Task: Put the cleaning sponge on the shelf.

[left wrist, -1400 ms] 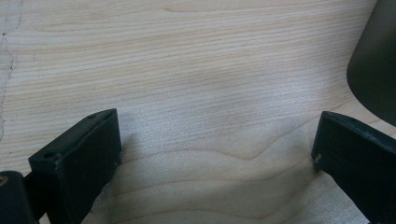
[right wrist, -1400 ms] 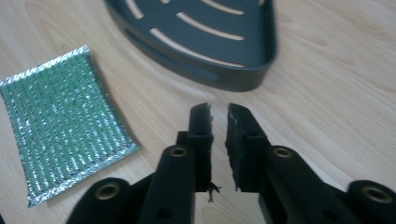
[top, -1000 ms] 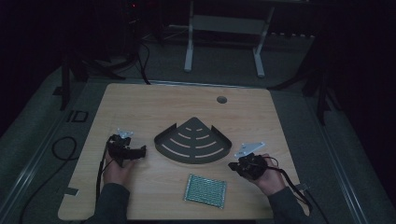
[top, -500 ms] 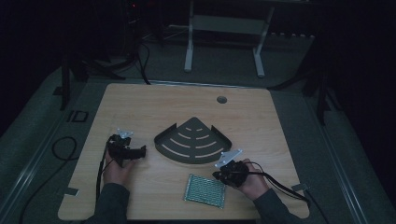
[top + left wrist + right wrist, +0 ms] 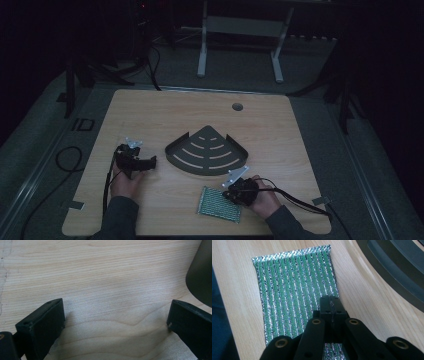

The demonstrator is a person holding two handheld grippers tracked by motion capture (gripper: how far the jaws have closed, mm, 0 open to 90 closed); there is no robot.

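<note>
A green and silver striped scouring pad [image 5: 218, 205] [image 5: 292, 287] lies flat near the table's front edge. My right gripper [image 5: 228, 193] [image 5: 331, 300] is shut, its jaws pressed together low over the pad's right edge, with nothing visible between them. A dark fan-shaped slotted rack [image 5: 207, 150] [image 5: 392, 265] sits mid-table, just beyond the pad. At the left, my left gripper [image 5: 149, 163] [image 5: 115, 308] stands open above bare wood, jaws wide apart and empty, the rack's rounded corner [image 5: 201, 272] just off its right jaw.
The wooden table [image 5: 280, 130] has a round cable hole [image 5: 237, 106] at the back. Cables trail from both grippers over the front edge. A white desk frame [image 5: 240, 30] stands on the floor behind.
My right gripper has moved left and down from beside the rack's right corner to the pad's right edge. The left gripper has stayed put.
</note>
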